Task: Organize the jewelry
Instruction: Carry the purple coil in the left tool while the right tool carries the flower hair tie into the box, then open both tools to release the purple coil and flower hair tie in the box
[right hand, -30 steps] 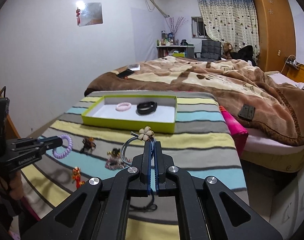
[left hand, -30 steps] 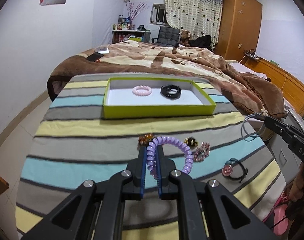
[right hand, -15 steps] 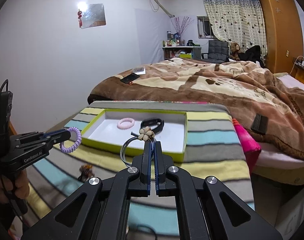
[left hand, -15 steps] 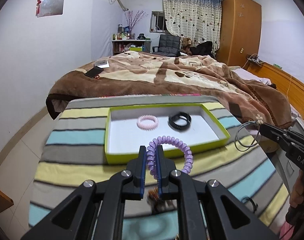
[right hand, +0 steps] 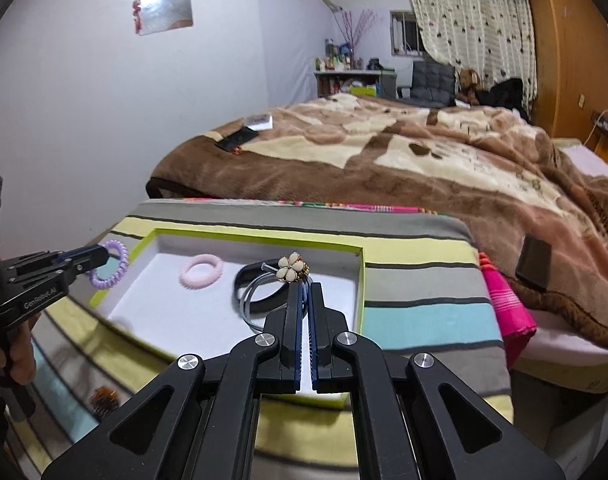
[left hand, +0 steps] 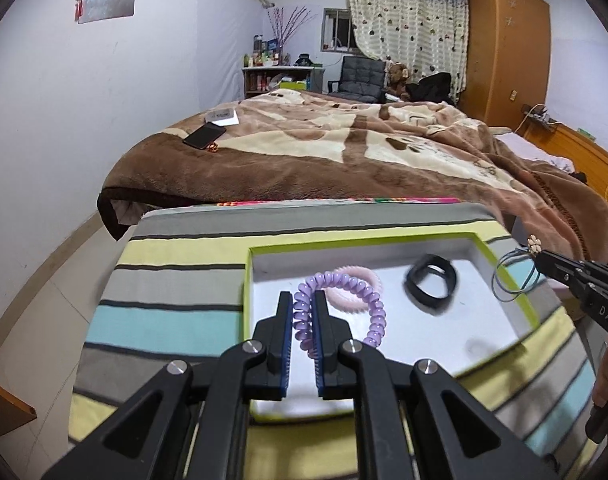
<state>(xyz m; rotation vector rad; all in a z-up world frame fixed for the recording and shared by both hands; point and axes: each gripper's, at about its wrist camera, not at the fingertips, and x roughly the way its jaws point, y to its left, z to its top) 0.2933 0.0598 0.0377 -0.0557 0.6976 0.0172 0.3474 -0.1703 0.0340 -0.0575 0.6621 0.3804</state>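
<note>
Left tongs (left hand: 302, 312) pinching purple coil tie (left hand: 343, 292), right tongs (right hand: 304, 300) clamped on flower hair loop (right hand: 272, 284); both over green tray (left hand: 387, 239). Lower into bare spots, then release.

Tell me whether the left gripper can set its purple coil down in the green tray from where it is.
Probably yes. The left gripper, shut on the purple coil, hangs over the green tray near the pink ring. The white floor ahead looks bare, and the right gripper sits at the far rim.
</note>
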